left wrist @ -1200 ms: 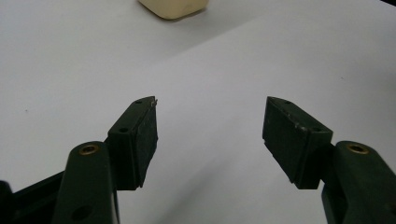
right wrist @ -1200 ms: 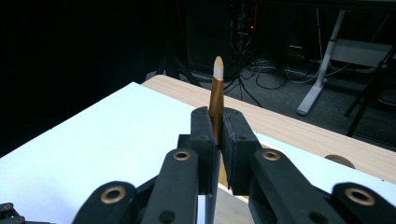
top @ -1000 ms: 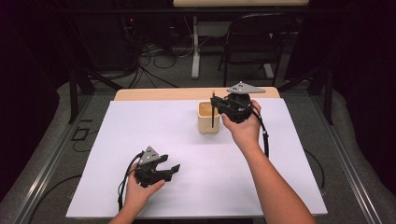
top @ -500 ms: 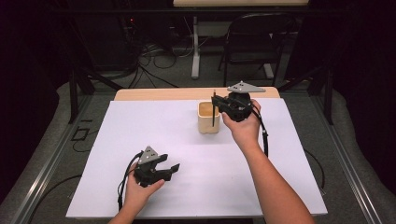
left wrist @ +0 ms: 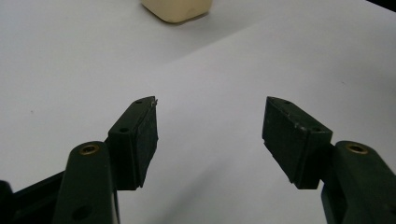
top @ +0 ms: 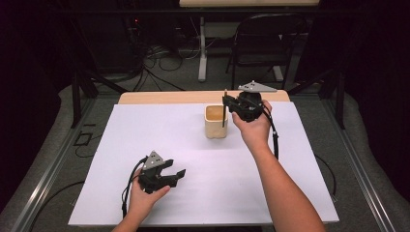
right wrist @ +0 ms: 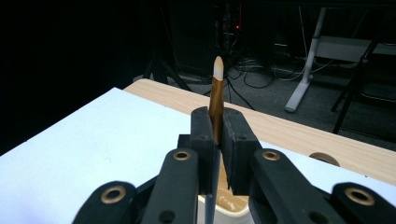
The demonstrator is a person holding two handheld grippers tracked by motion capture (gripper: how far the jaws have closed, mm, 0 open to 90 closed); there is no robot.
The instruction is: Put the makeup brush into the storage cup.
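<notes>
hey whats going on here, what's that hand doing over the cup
A person works at a white-covered table with a gripper in each hand. The right gripper is shut on a thin pen-like stick, held upright over a cream cup, its lower end at the cup's mouth. Whether it is going in or coming out is unclear. The left gripper rests near the table's front edge, jaws open and empty.
</notes>
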